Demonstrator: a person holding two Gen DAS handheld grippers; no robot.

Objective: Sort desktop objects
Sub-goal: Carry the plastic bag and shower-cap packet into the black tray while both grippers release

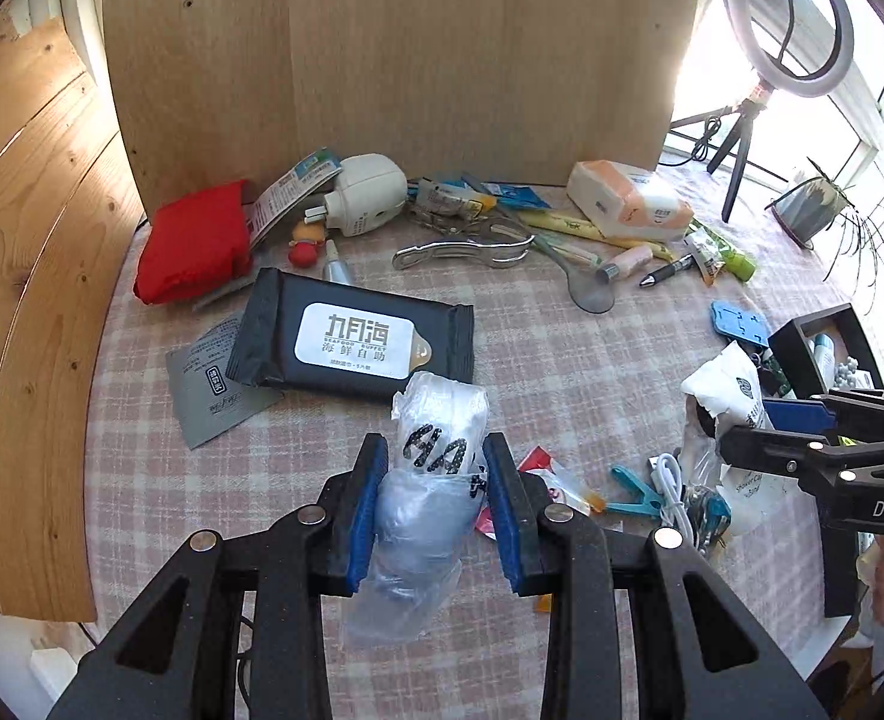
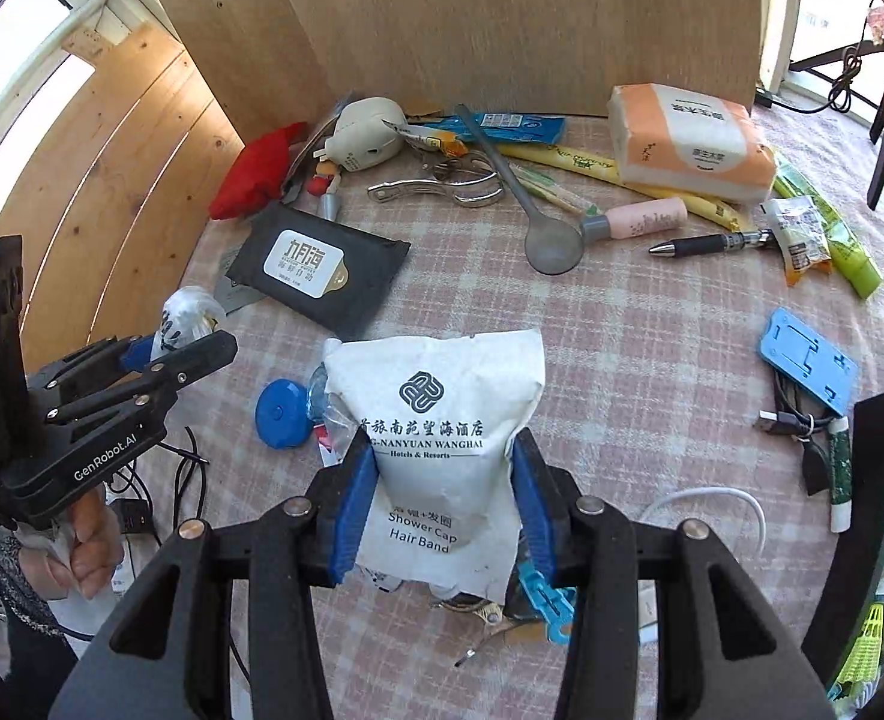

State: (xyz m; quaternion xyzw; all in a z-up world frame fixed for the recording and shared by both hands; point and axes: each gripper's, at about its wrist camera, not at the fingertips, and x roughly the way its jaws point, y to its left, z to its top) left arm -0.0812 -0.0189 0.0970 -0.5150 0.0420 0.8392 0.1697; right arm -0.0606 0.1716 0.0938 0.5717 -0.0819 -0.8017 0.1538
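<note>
Left tongs [image 1: 435,504] clamped on clear bag [image 1: 426,480]; right tongs [image 2: 445,498] clamped on white pouch [image 2: 442,420] (shower cap).

A crumpled clear plastic bag [image 1: 429,480] with black lettering stands nearly upright, pinched at its middle between blue pads. At its 12 o'clock, almost touching its top, a black wet-wipe pack [image 1: 351,339] with a white label lies flat on the checked cloth. A white shower cap packet [image 2: 442,450], printed with a hotel logo and "Shower Cap Hair Band", is squeezed at its waist, upright and creased. At its 9 o'clock a round blue tape measure [image 2: 282,414] lies flat.
</note>
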